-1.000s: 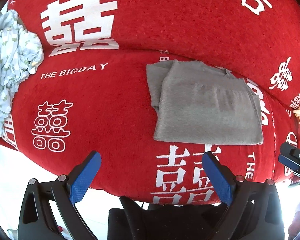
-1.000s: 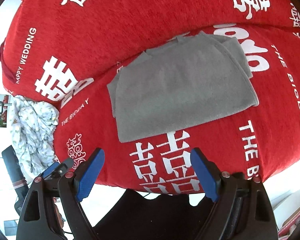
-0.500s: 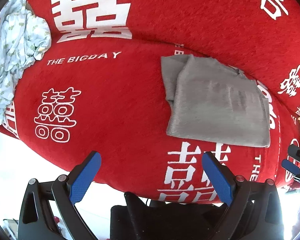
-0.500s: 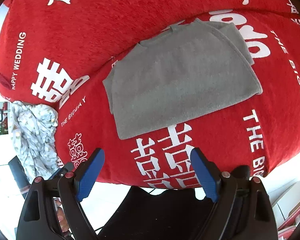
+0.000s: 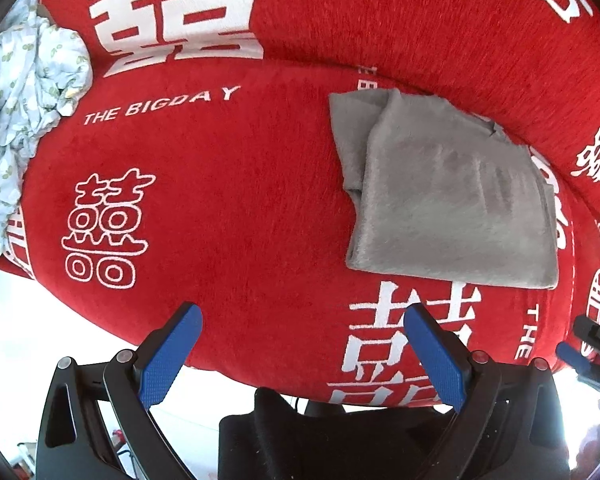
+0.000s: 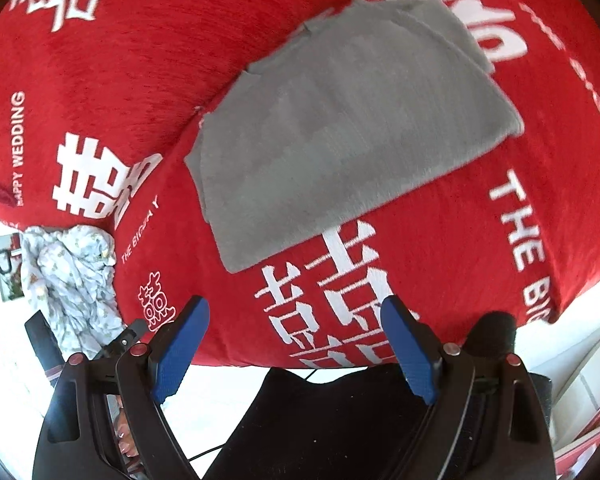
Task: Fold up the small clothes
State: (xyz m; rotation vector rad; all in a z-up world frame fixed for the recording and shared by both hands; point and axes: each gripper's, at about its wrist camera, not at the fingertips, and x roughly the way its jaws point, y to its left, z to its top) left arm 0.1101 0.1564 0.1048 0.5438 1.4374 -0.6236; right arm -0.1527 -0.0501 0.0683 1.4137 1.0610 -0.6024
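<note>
A grey garment (image 5: 448, 196) lies folded flat on the red sofa seat, right of centre in the left wrist view; it also shows in the right wrist view (image 6: 340, 120), upper centre. My left gripper (image 5: 300, 352) is open and empty, held in front of the seat's front edge, apart from the garment. My right gripper (image 6: 296, 344) is open and empty, also in front of the seat edge, below the garment. A crumpled pale blue patterned garment (image 5: 20, 112) lies at the seat's left end and shows in the right wrist view (image 6: 72, 280) too.
The red sofa cover (image 5: 228, 184) with white characters spans seat and backrest (image 5: 380, 12). Part of the other gripper (image 5: 592, 344) shows at the right edge. A dark object (image 5: 332, 436) sits below the seat edge on a white floor (image 5: 20, 328).
Both grippers have drawn back and shifted a little, so the grey garment sits further right in the left view and higher in the right view. The garment itself has not moved.
</note>
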